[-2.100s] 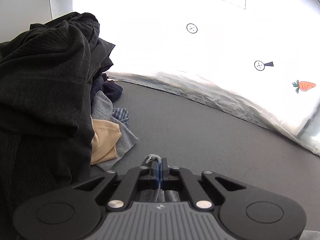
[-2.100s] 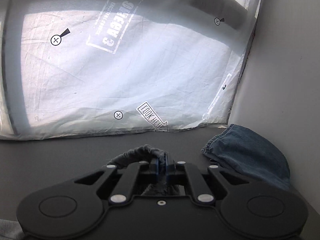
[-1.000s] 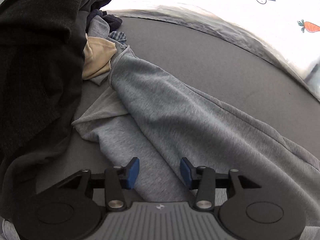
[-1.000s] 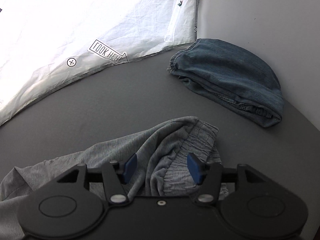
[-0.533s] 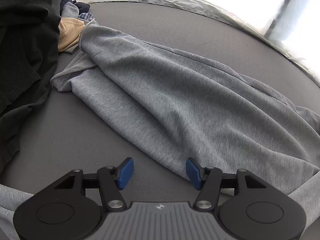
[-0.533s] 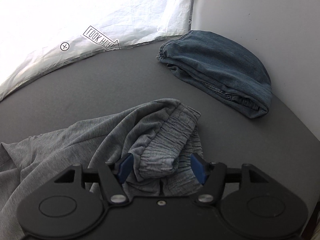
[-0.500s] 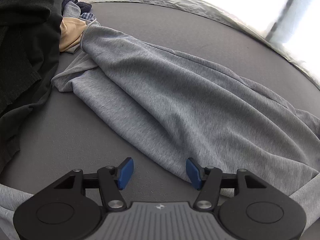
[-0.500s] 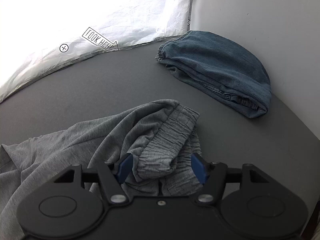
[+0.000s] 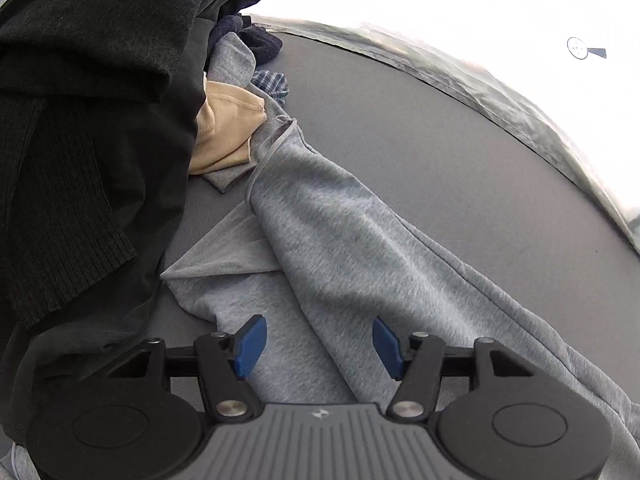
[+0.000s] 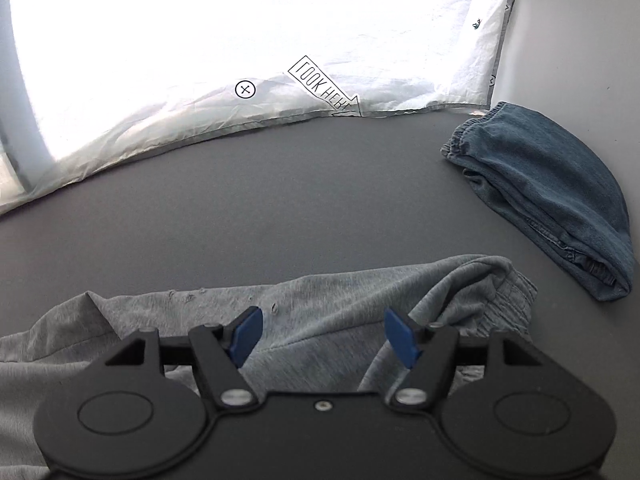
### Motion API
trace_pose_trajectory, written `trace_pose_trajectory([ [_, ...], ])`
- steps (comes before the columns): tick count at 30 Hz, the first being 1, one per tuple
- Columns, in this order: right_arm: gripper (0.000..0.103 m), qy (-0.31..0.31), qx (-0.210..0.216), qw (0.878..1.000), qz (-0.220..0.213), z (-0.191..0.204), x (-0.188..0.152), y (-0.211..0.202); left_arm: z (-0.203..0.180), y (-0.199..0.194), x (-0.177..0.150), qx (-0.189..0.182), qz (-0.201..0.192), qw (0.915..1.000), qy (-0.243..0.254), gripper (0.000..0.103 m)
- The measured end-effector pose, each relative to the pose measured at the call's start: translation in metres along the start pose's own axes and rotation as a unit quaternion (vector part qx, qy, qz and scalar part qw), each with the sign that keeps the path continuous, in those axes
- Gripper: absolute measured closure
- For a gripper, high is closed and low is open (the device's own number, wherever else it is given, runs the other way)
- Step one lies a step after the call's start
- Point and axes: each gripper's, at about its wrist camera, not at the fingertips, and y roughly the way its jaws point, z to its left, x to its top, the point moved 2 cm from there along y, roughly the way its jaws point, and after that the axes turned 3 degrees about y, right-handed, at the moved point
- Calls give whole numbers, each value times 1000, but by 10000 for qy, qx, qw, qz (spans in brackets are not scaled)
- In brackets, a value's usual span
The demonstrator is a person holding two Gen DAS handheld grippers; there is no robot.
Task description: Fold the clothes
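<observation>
Grey pants [image 9: 360, 240]: spread crumpled across the desk [image 10: 280, 200], unfolded.
Long axis: left to right, legs ending at the pile [image 9: 80, 120], waistband [image 10: 508, 300] rightward.
Left tool [image 9: 316, 344]: fingers apart, empty, just above the leg cloth.
Right tool [image 10: 324, 336]: fingers apart, empty, over the seat; waistband ahead-right, nearer this hand.
Jeans [image 10: 552, 200]: folded, far right, apart from the pants.

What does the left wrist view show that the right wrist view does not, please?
Only the left wrist view shows the pile of dark clothes, with a tan garment and a checked cloth at its edge. Only the right wrist view shows the folded denim garment. Both show the grey sweatpants on the grey table, and an open gripper.
</observation>
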Motion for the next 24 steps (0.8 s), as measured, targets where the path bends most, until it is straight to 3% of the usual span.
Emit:
trace_pose_trajectory([
  [4, 34, -916, 584, 9941, 40, 74, -1, 3, 5, 18, 41, 240, -126, 9996, 34, 38],
  [9, 36, -1942, 559, 9793, 81, 131, -4, 16, 14, 37, 83, 695, -118, 9975, -91, 36],
  [12, 36, -2072, 437, 9771, 204, 137, -1, 25, 23, 47, 95, 642, 62, 9974, -305, 36],
  [16, 41, -2015, 398, 9779, 403, 135, -1, 34, 23, 59, 94, 657, 236, 9974, -198, 36],
  [20, 46, -1789, 533, 9808, 562, 130, 0, 39, 24, 72, 94, 670, 406, 9969, -97, 35],
  [24, 45, -1631, 780, 9815, 632, 126, 0, 41, 31, 68, 98, 617, 291, 9972, -320, 34],
])
